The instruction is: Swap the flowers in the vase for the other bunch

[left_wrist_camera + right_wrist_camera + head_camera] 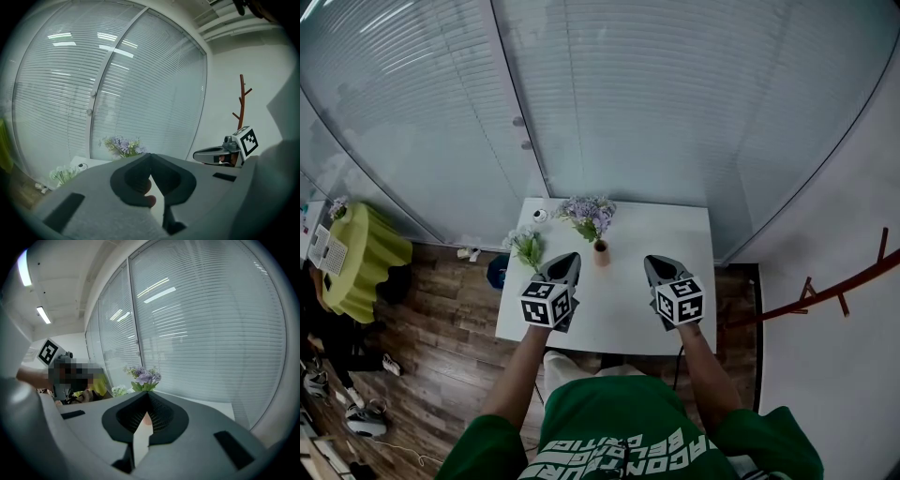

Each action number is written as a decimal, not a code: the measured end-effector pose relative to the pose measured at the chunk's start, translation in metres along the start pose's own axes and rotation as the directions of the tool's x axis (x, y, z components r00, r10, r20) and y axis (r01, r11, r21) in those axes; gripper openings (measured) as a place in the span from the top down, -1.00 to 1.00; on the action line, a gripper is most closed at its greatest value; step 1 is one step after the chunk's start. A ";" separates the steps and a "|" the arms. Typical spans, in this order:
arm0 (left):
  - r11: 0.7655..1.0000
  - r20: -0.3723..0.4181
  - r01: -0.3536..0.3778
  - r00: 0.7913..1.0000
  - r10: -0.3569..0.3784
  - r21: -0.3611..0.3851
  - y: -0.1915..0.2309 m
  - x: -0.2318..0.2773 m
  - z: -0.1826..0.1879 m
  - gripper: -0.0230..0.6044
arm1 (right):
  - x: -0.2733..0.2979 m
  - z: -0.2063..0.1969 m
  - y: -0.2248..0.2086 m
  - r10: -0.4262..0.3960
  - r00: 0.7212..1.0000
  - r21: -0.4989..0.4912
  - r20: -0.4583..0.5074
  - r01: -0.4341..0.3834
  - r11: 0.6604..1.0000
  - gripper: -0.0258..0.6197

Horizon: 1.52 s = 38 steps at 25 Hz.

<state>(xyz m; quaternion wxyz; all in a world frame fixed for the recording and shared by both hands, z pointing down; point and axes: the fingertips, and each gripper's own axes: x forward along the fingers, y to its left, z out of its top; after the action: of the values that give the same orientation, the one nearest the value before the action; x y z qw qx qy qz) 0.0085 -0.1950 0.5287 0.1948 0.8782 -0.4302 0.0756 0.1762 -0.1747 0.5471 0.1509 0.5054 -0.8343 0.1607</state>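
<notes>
- A 2-jaw gripper is being held in each hand over the near half of a white table [623, 319], which is standing against glass panels with closed blinds [675, 112]
- The left gripper [571, 256] is being held over the table's left part, its nose pointing toward the far edge; its jaws are being pressed together at the tips, with nothing grasped between them
- The right gripper [650, 261] is being held over the table's right part, level with the left one and well apart from it; its jaws are likewise clenched shut on nothing
- A small terracotta vase [600, 252] is standing upright on the table, between the 2 gripper noses and slightly farther away, and it is being touched by neither
- A bunch of purple flowers [589, 215] is being carried in the vase, spreading above its mouth toward the far left
- The other bunch [526, 247], white blooms with green leaves, is lying on the table just left of the left gripper, near the table's left edge
- A small round white object [540, 216] is sitting near the table's far-left corner; what it is cannot be told
- A yellow-green covered table [358, 255] is standing well off to the left, and a reddish-brown coat rack [825, 292] is standing to the right
</notes>
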 end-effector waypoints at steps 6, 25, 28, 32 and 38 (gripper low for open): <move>1.000 0.002 -0.005 1.000 0.005 -0.006 -0.003 0.003 0.002 0.91 | 0.001 0.002 -0.004 0.009 1.000 -0.004 -0.004 -0.009 1.000 0.88; 0.999 -0.016 -0.020 1.000 0.020 -0.026 0.003 0.015 -0.008 0.91 | 0.016 -0.003 -0.013 0.030 0.999 -0.013 -0.029 -0.031 0.999 0.88; 0.999 -0.018 -0.024 1.000 0.023 -0.028 0.004 0.015 -0.008 0.91 | 0.017 -0.003 -0.012 0.034 0.999 -0.013 -0.032 -0.035 0.999 0.88; 0.999 -0.021 -0.027 0.999 0.027 -0.030 0.007 0.018 -0.007 0.91 | 0.021 -0.002 -0.014 0.039 0.999 -0.012 -0.035 -0.039 0.999 0.88; 0.999 -0.024 -0.027 0.999 0.026 -0.030 0.010 0.019 -0.009 0.91 | 0.025 -0.003 -0.014 0.041 0.998 -0.008 -0.038 -0.041 0.999 0.88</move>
<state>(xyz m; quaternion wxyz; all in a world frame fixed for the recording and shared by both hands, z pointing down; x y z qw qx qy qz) 0.0129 -0.2109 0.5459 0.2122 0.8684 -0.4407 0.0821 0.1781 -0.1993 0.5620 0.1657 0.4843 -0.8422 0.1695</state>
